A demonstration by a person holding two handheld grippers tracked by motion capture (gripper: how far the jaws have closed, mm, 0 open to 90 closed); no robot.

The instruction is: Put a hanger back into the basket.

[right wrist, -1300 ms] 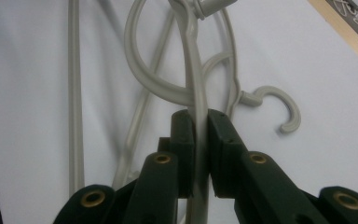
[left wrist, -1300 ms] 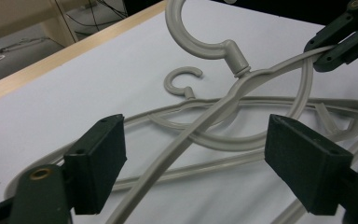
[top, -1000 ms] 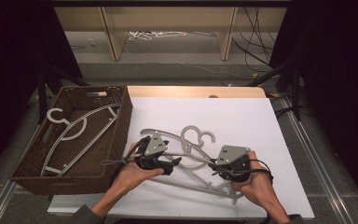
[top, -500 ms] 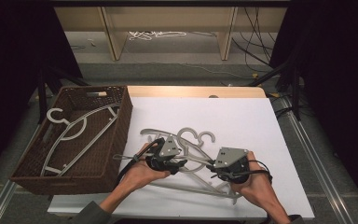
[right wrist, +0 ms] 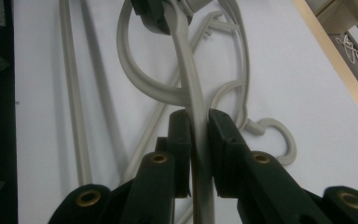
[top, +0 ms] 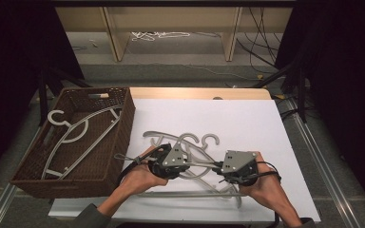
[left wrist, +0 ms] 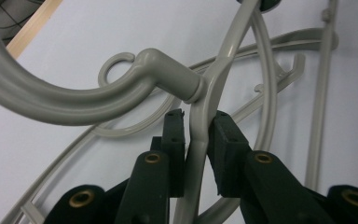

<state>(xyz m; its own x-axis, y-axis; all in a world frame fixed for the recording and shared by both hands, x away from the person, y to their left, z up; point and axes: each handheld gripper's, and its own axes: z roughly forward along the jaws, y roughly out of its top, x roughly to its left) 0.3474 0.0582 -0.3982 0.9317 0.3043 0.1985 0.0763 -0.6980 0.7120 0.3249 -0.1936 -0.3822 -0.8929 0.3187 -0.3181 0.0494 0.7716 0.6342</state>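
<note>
So the brown wicker basket (top: 123, 118) at the left of the high view has one grey hanger (top: 78, 137) lying in it, hook toward the upper left. The rest of the hangers (top: 195, 142) are tangled on the white board (top: 247, 118) at lower centre. The top hanger (left wrist: 200, 116) of that pile is clamped at both ends: the left gripper (top: 183, 164) has just been closing and now pinches its arm right below the hook, and the right gripper (top: 218, 171) grips the same arm further along. Compared with a second ago, the left hand has slid right, closer to the right one.
</note>
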